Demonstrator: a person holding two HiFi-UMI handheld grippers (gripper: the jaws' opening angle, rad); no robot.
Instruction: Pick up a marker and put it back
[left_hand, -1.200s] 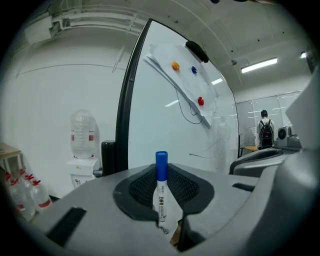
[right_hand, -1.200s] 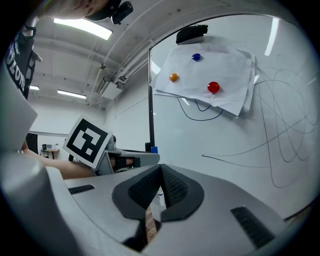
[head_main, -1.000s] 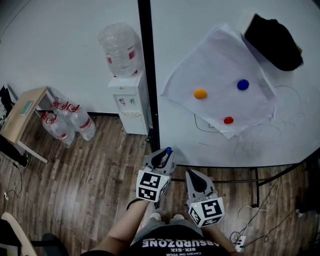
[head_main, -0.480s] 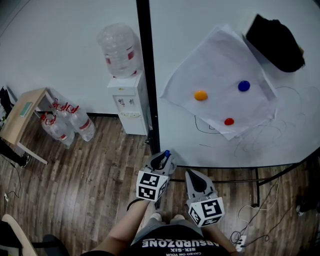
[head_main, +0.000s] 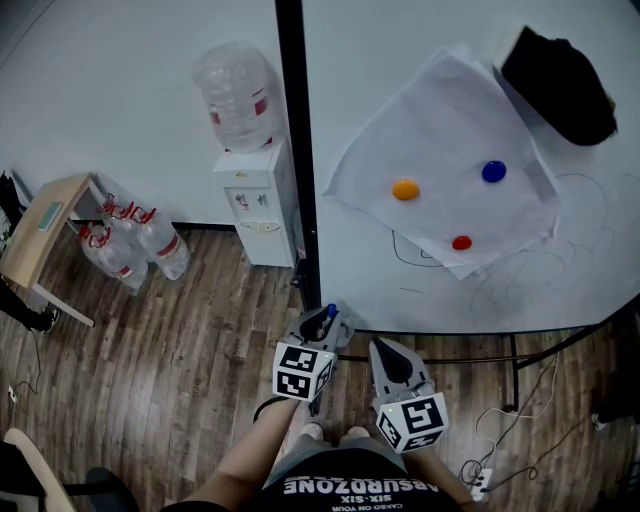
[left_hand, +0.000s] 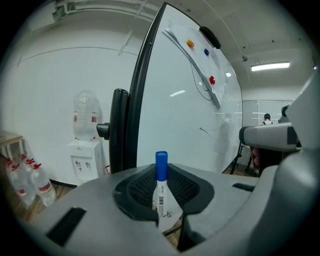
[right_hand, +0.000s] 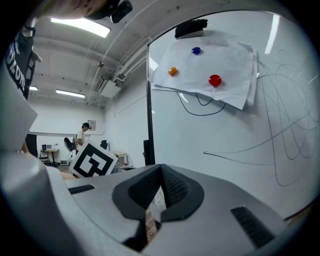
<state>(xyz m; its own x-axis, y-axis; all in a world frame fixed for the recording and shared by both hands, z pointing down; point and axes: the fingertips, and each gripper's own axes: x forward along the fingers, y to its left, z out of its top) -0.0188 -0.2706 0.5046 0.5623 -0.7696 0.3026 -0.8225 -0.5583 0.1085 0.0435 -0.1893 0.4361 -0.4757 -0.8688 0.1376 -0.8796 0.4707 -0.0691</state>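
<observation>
A white marker with a blue cap (left_hand: 161, 187) stands upright between the pads of my left gripper (left_hand: 161, 192), which is shut on it. In the head view the left gripper (head_main: 322, 328) sits low in the middle, just below the whiteboard's bottom edge (head_main: 450, 328), and the marker's blue cap (head_main: 332, 311) pokes out of it. My right gripper (head_main: 393, 366) hangs beside it to the right. Its jaws are shut with nothing between them (right_hand: 159, 192). The whiteboard (right_hand: 225, 135) carries black scribbles.
A sheet of paper (head_main: 440, 160) is pinned to the whiteboard by orange (head_main: 404, 189), blue (head_main: 493, 171) and red (head_main: 461, 242) magnets, with a black eraser (head_main: 560, 85) above. A water dispenser (head_main: 250, 190), spare bottles (head_main: 130, 245) and a small table (head_main: 45, 230) stand left. A person stands far off (right_hand: 83, 136).
The left gripper with the marker has sunk slightly lower and nearer the body. The right gripper has stayed in place.
</observation>
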